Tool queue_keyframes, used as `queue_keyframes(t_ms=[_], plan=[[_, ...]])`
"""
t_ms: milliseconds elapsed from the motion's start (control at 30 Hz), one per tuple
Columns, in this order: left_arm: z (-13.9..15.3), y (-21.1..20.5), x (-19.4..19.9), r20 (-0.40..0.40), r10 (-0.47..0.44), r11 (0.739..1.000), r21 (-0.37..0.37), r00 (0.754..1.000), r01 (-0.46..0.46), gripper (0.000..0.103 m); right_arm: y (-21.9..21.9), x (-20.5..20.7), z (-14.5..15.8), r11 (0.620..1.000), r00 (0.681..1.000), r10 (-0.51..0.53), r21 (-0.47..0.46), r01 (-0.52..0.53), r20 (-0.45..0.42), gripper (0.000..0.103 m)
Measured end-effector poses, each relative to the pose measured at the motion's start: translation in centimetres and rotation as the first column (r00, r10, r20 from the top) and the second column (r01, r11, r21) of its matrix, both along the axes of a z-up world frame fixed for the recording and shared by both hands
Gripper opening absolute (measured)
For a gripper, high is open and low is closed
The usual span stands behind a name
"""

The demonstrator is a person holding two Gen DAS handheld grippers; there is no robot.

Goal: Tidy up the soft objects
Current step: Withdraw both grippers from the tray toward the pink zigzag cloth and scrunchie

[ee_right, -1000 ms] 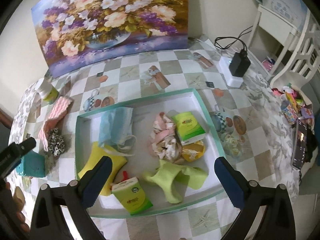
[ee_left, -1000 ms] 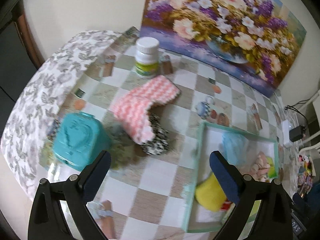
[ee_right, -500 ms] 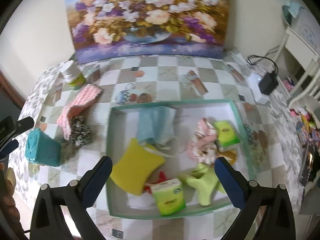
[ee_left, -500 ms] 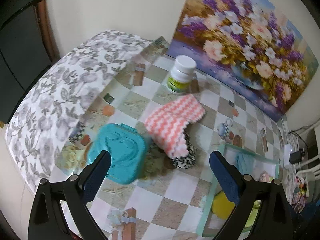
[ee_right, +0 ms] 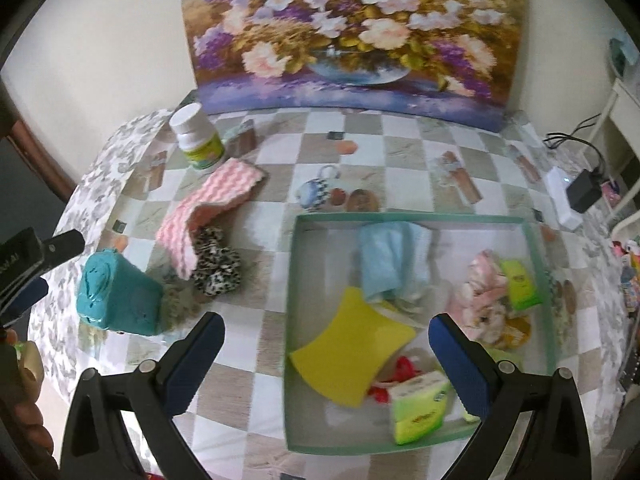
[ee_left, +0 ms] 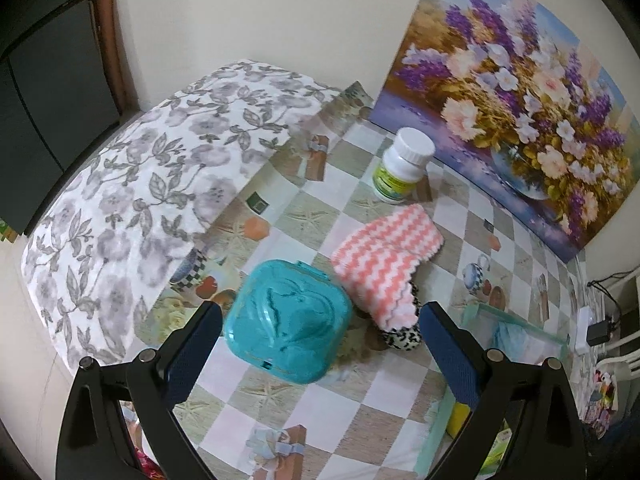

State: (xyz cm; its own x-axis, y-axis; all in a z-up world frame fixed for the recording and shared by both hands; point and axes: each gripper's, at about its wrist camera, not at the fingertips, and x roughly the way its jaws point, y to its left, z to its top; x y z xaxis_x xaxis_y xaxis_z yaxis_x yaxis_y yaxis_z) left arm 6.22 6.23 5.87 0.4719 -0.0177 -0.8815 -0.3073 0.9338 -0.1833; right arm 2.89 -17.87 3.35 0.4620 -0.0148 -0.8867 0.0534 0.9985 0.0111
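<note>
Fingers (ee_left: 192, 356) of the left gripper (ee_left: 316, 344) spread wide, gripping nothing, poised over the teal heart-embossed plastic box (ee_left: 286, 320) on the checked tablecloth (ee_left: 360, 412). Right gripper (ee_right: 324, 354) likewise splayed and empty, hanging above the near edge of the green-rimmed tray (ee_right: 290, 320).

Left of the tray: one pink-and-white zigzag knitted cloth (ee_right: 208, 216), folded and draped over one leopard-print scrunchie (ee_right: 216, 264), the two touching. Teal box just beside them, tilted in the right view. One white-capped supplement bottle (ee_left: 402, 166) upright behind the cloth, near the flower painting (ee_right: 352, 28).

Inside the tray: one light blue face mask (ee_right: 390, 260), crumpled; one yellow sponge (ee_right: 352, 356) lying flat, its corner under the mask; two green tissue packs, one at the front (ee_right: 418, 408), one at the right (ee_right: 518, 284); one pink patterned fabric bundle (ee_right: 480, 300); something red (ee_right: 400, 372) partly hidden beneath the sponge, too covered to name.
</note>
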Motion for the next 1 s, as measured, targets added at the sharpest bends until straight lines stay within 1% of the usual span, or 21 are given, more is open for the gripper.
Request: queue_keyframes(t_ms=[233,367,567,700,800,900,1000], plan=[[-0.3,1.9,0.0,-0.009,0.024,1.000,0.009,1.000,-0.024,0.099,2.5,1.0,-1.3,0.998,0.999,0.035,0.046,-0.034,-0.017,0.103],[-0.4,2.3,0.3,-0.014,0.027,1.000,-0.008,1.000,-0.027,0.099,3.5,1.6,-1.9,0.997,0.999,0.047,0.061,-0.046,-0.021,0.103],[-0.6,2.1,1.5,-0.020,-0.002,0.999,-0.035,1.000,0.001,0.099,4.6,2.6,-3.0,0.996,0.997,0.069,0.051,-0.067,-0.036,0.103],[-0.6,1.6,2.4,-0.008,-0.026,0.999,-0.043,1.000,0.026,0.099,4.7,3.4,-3.2,0.996,0.997,0.071,0.060,-0.070,-0.022,0.103],[-0.6,1.1,3.1,0.003,-0.043,0.998,-0.046,0.999,0.043,0.099,5.1,4.0,-3.2,0.994,0.995,0.097,0.050,-0.096,-0.004,0.103],[-1.2,0.6,3.9,-0.012,-0.060,0.996,-0.063,0.998,0.059,0.099,5.3,4.7,-3.2,0.994,0.994,0.110,0.020,-0.111,0.005,0.103],[-2.0,-0.2,4.7,-0.036,-0.076,0.994,-0.086,0.996,0.073,0.099,5.0,5.5,-3.7,0.995,0.995,0.102,0.020,-0.102,-0.009,0.103]])
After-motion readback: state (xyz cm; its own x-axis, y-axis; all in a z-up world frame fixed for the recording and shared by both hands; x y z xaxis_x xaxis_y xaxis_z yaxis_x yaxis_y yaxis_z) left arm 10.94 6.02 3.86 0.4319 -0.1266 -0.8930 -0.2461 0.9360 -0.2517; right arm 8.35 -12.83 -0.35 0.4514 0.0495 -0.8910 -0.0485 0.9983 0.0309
